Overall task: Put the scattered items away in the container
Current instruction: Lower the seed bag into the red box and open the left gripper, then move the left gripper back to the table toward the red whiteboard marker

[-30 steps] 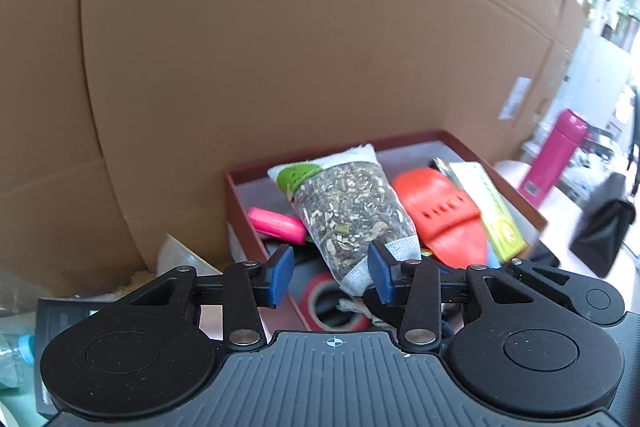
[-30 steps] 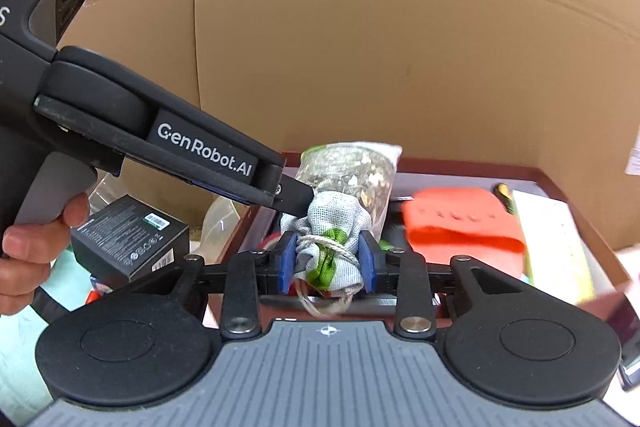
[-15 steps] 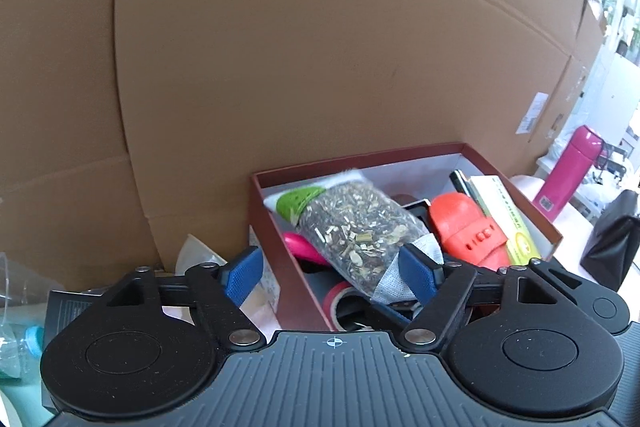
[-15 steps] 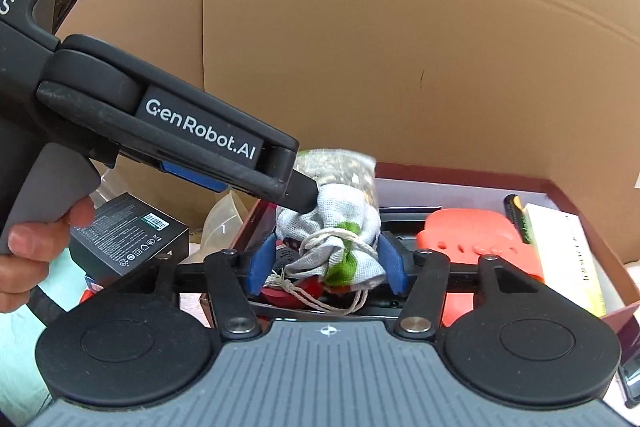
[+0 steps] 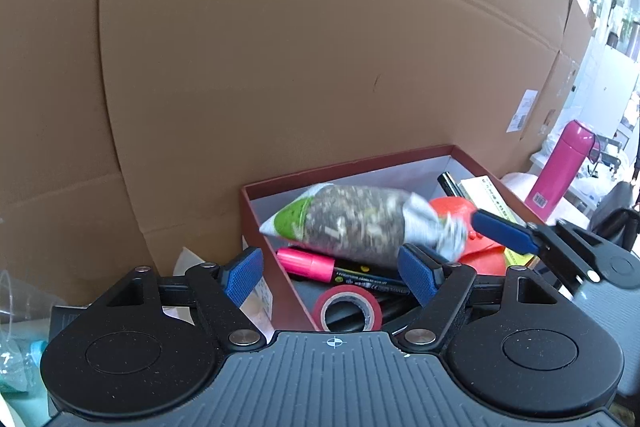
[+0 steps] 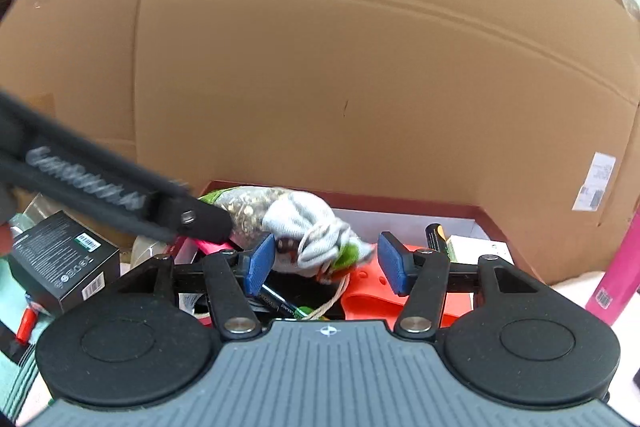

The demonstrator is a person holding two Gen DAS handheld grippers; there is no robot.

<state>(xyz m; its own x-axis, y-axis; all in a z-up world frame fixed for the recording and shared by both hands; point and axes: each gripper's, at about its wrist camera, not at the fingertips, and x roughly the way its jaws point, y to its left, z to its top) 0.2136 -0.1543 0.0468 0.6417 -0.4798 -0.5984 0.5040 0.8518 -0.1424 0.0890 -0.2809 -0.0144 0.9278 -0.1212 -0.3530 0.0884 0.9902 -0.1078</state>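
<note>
A herb sachet (image 5: 352, 227) with a grey cloth neck and green label lies loose inside the dark red box (image 5: 256, 219), on top of a pink marker (image 5: 308, 261), red tape roll (image 5: 348, 311) and orange slipper (image 5: 476, 243). My left gripper (image 5: 330, 271) is open and empty at the box's near left corner. My right gripper (image 6: 324, 263) is open just in front of the sachet's tied neck (image 6: 312, 239), not holding it. The box (image 6: 400, 199) also shows in the right wrist view.
A tall cardboard wall (image 5: 280, 47) stands behind the box. A black carton (image 6: 60, 259) sits left of the box. A pink bottle (image 5: 560, 171) stands at the right. A yellow-green packet (image 5: 492, 195) lies in the box.
Both grippers opened wide and drew back. The right gripper let go of the sachet's neck, and the sachet dropped into the box.
</note>
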